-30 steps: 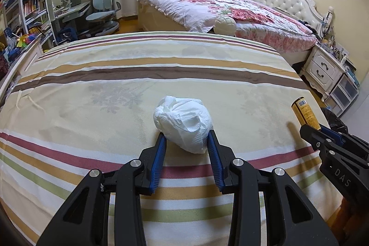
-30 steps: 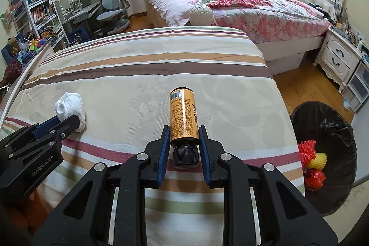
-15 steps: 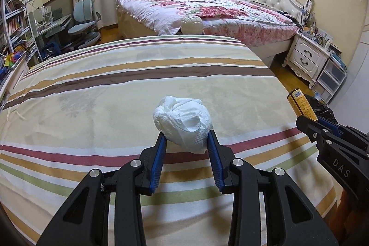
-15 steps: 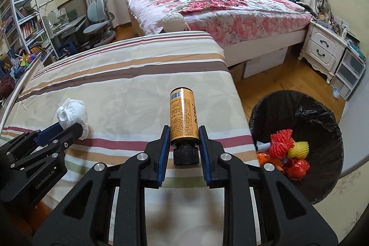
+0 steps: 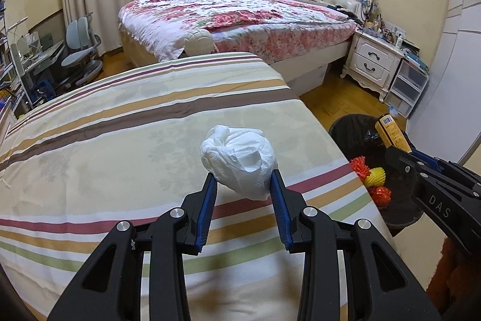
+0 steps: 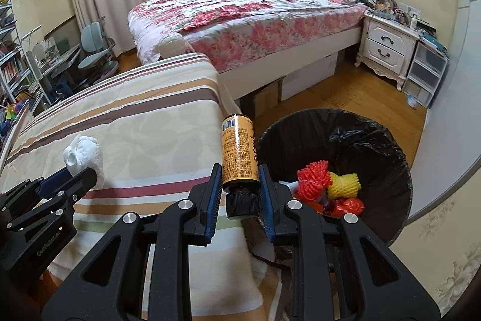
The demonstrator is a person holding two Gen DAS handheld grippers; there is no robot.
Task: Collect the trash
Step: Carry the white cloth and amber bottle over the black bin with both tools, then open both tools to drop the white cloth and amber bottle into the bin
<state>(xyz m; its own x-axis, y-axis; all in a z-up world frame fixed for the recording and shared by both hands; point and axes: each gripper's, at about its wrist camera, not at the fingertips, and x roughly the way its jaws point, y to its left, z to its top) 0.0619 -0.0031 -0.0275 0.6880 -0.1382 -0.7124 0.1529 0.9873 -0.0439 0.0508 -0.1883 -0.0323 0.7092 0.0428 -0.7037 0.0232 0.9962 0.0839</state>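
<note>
My left gripper [image 5: 243, 181] is shut on a crumpled white tissue wad [image 5: 239, 160] and holds it above the striped bed cover [image 5: 120, 140]. My right gripper [image 6: 240, 175] is shut on an orange bottle [image 6: 239, 151] with a black cap, held at the bed's right edge beside the black-lined trash bin [image 6: 387, 146]. The bin holds red and yellow foam fruit nets [image 6: 327, 181]. In the left wrist view the bottle [image 5: 390, 133] and bin [image 5: 348, 130] show at the right. In the right wrist view the tissue [image 6: 84, 154] shows at the left.
A floral bed [image 5: 240, 17] stands behind, with a white nightstand [image 5: 372, 62] and plastic drawers [image 5: 407, 83] at the right. A desk and blue chair [image 5: 79, 59] stand at the left. Wooden floor [image 6: 345, 98] lies between the beds and the bin.
Both grippers have swung to the right with their loads. The bin has come into the left wrist view and lies closer under the right gripper.
</note>
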